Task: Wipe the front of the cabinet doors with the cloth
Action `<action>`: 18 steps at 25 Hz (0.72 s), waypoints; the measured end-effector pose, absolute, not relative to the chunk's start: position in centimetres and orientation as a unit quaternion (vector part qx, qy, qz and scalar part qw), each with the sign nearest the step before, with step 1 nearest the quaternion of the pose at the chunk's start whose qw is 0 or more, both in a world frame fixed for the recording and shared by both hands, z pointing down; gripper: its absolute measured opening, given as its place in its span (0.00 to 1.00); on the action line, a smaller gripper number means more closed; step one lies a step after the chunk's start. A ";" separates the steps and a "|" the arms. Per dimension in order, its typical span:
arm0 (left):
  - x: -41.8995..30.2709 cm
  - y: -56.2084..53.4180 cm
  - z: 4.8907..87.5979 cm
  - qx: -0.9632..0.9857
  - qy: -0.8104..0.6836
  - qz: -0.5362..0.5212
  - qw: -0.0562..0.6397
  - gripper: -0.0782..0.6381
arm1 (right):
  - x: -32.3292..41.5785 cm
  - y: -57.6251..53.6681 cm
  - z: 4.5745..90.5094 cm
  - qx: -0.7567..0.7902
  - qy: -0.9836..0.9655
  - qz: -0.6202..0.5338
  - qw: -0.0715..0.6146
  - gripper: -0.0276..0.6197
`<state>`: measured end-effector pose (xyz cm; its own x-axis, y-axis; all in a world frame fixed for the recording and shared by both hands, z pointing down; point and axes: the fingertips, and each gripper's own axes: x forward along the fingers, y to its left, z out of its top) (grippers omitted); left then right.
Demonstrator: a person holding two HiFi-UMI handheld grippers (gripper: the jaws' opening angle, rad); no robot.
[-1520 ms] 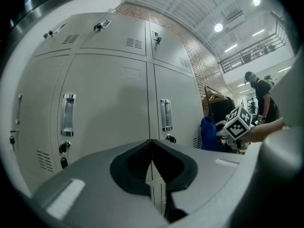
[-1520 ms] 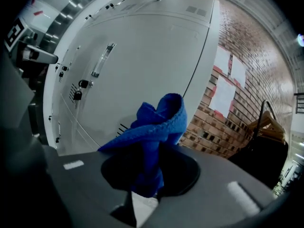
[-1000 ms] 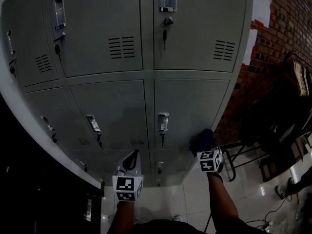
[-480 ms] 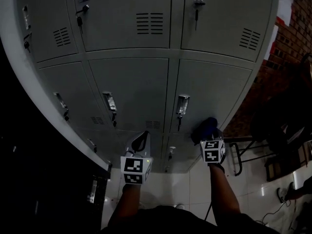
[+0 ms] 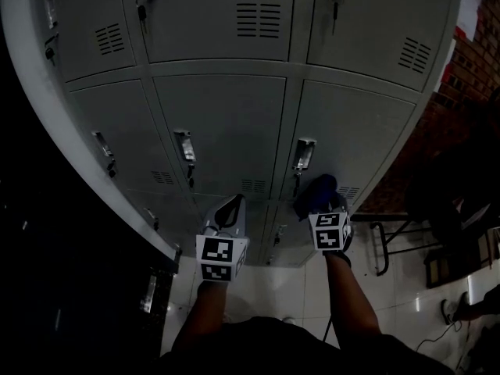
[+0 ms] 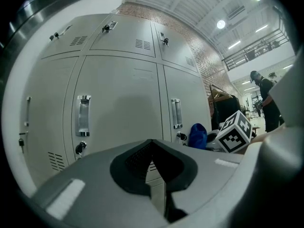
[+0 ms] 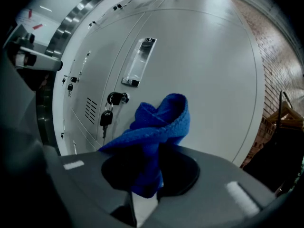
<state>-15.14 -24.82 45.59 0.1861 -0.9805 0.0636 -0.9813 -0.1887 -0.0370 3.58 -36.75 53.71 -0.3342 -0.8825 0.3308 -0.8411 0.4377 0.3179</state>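
Observation:
Grey metal cabinet doors [image 5: 226, 123] fill the head view, each with a recessed handle and a key lock. My right gripper [image 5: 322, 201] is shut on a bunched blue cloth [image 7: 159, 122], which is held up close to the middle-row right door [image 7: 204, 75], just right of its lock with a hanging key [image 7: 106, 118]. Whether the cloth touches the door I cannot tell. My left gripper [image 5: 226, 213] hangs lower left, jaws closed with nothing between them, pointing at the lower doors [image 6: 118, 99]. The cloth [image 6: 197, 135] also shows in the left gripper view.
A brick wall [image 5: 469, 61] stands right of the cabinet. A dark chair frame [image 5: 391, 241] and other clutter sit on the shiny tiled floor [image 5: 406, 303] at the right. A dark unit [image 5: 70, 287] lies along the left side. A person [image 6: 266, 99] stands far off in the hall.
The head view has shifted so the cabinet sits further right and lower. My right gripper with the cloth has moved slightly left and up along the door. The left gripper barely moved.

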 end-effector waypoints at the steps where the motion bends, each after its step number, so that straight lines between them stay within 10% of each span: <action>1: -15.3 -24.8 45.5 0.769 -0.638 0.036 0.006 0.13 | 3.1 -36.7 53.6 0.526 -0.817 -0.046 0.230 0.17; 18: -16.8 -24.4 46.2 0.766 -0.643 0.028 0.017 0.13 | -2.9 -35.3 52.9 0.487 -0.840 -0.067 0.229 0.17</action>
<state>-16.79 -24.40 46.15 0.1728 -0.9828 0.0645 -0.9847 -0.1737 -0.0100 -2.91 -35.31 52.87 -0.4213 -0.8491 0.3187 -0.7874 0.5168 0.3361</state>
